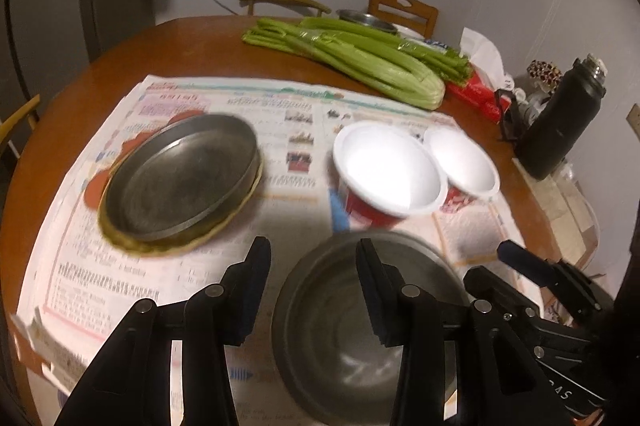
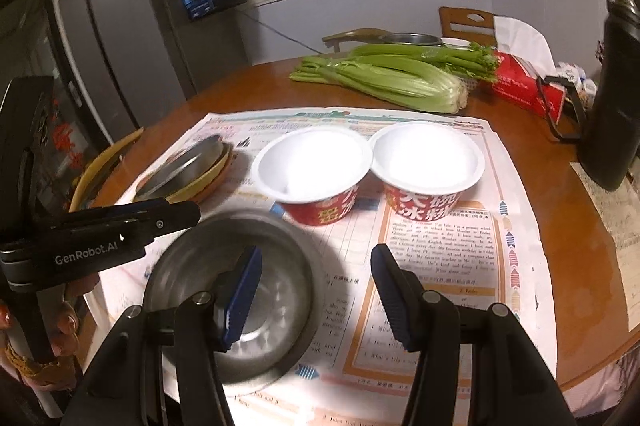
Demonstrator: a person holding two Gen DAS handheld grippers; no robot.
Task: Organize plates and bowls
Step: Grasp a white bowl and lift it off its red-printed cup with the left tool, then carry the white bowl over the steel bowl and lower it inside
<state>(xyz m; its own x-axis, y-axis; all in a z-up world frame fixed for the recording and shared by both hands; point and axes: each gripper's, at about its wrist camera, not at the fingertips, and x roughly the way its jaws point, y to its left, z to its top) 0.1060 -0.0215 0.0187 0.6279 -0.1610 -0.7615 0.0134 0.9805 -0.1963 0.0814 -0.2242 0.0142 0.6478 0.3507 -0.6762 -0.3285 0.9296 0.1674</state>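
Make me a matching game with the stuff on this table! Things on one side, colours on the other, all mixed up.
Things:
1. celery
2. water bottle
3. steel bowl
4. tissue box

Colours:
A. red
B. silvery grey
C. green
D. black

Pairs: 1-C, 2-D, 3-B, 4-A

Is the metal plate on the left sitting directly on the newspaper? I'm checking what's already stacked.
No, the metal plate rests on a yellowish plate whose rim shows beneath it, and that one lies on the newspaper.
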